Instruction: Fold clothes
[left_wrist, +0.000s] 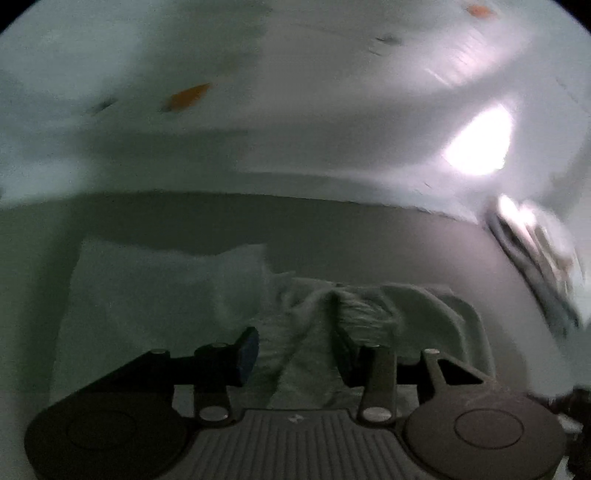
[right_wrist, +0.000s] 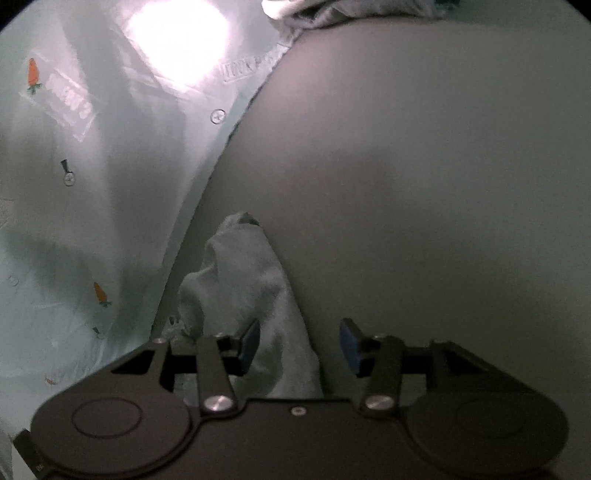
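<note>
Pale mint cloth (left_wrist: 306, 314) was bunched between the half-open left tongs (left_wrist: 295, 354), gripped by neither pad, its ridge running straight ahead. The right tongs (right_wrist: 299, 347), likewise half open, had the cloth's narrow end against the left pad only, stretching forward over the grey desk (right_wrist: 424, 184).

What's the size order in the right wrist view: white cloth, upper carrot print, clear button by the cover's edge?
Largest to smallest, as they look:
1. white cloth, though it lies nearest the camera, which inflates it
2. upper carrot print
3. clear button, only slightly smaller than the carrot
</note>
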